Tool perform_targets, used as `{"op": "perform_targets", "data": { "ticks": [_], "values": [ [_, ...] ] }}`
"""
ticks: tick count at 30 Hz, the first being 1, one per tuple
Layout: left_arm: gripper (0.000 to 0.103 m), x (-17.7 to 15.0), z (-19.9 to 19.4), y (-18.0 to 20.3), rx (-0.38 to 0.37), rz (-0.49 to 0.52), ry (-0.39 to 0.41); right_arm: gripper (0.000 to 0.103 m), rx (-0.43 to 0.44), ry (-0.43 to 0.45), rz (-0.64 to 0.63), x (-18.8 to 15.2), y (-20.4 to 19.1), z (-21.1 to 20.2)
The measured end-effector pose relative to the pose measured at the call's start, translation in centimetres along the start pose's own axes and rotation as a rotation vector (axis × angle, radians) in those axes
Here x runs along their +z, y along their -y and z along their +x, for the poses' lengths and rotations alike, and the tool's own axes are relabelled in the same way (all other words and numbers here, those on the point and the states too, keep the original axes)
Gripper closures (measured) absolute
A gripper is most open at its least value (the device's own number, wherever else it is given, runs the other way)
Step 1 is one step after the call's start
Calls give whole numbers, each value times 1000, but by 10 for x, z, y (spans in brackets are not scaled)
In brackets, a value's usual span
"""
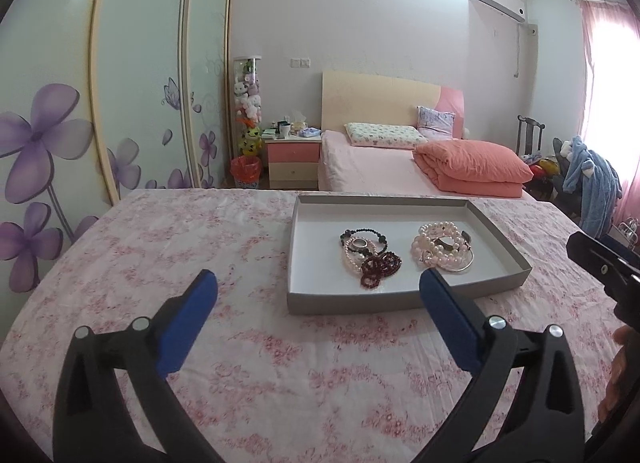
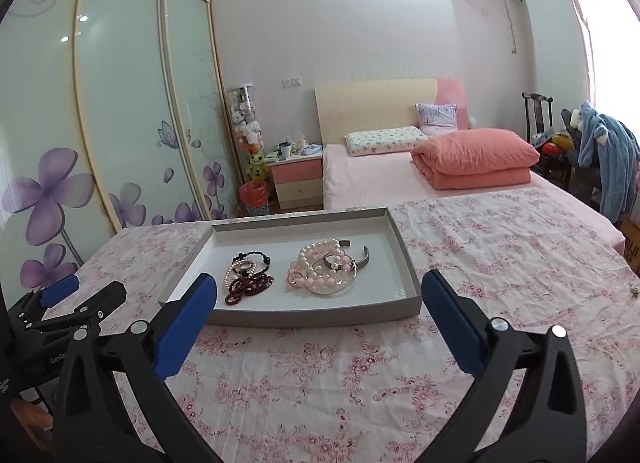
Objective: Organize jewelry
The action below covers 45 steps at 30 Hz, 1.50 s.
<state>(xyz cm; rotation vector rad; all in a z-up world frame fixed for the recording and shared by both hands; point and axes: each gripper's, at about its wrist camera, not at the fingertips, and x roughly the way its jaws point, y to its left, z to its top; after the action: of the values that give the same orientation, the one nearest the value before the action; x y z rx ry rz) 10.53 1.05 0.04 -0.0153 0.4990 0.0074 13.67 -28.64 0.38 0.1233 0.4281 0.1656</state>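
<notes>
A shallow grey tray (image 1: 304, 299) (image 2: 404, 239) with a white floor sits on the pink floral cloth. It holds two heaps of jewelry: a dark one of black beads, dark red beads and a ring (image 1: 370, 253) (image 2: 248, 277), and a pale one of pink and white pearl bracelets with a silver bangle (image 1: 442, 249) (image 2: 324, 267). My left gripper (image 1: 318, 287) is open and empty, just short of the tray's near wall. My right gripper (image 2: 318, 289) is open and empty at the tray's near wall. Each gripper shows at the edge of the other's view.
The floral cloth (image 1: 160, 247) (image 2: 500, 247) covers the whole work surface. A tiny object (image 2: 634, 291) lies on it far right. Behind are a pink bed (image 1: 384, 171), a nightstand (image 1: 294, 159) and a flowered wardrobe (image 1: 140, 103).
</notes>
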Motion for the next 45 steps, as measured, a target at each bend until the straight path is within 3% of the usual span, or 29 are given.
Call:
{"op": "perform_targets", "data": {
  "ticks": [9, 26, 45],
  "values": [
    [4, -13, -17, 2, -5, 10, -5, 2, 4, 18, -47, -10, -8, -22],
    [4, -30, -53, -2, -4, 2, 71, 2, 2, 86, -74, -29, -13, -51],
    [4, -40, -59, -1, -22, -19, 67, 2, 10, 106, -49, -37, -5, -58]
  ]
}}
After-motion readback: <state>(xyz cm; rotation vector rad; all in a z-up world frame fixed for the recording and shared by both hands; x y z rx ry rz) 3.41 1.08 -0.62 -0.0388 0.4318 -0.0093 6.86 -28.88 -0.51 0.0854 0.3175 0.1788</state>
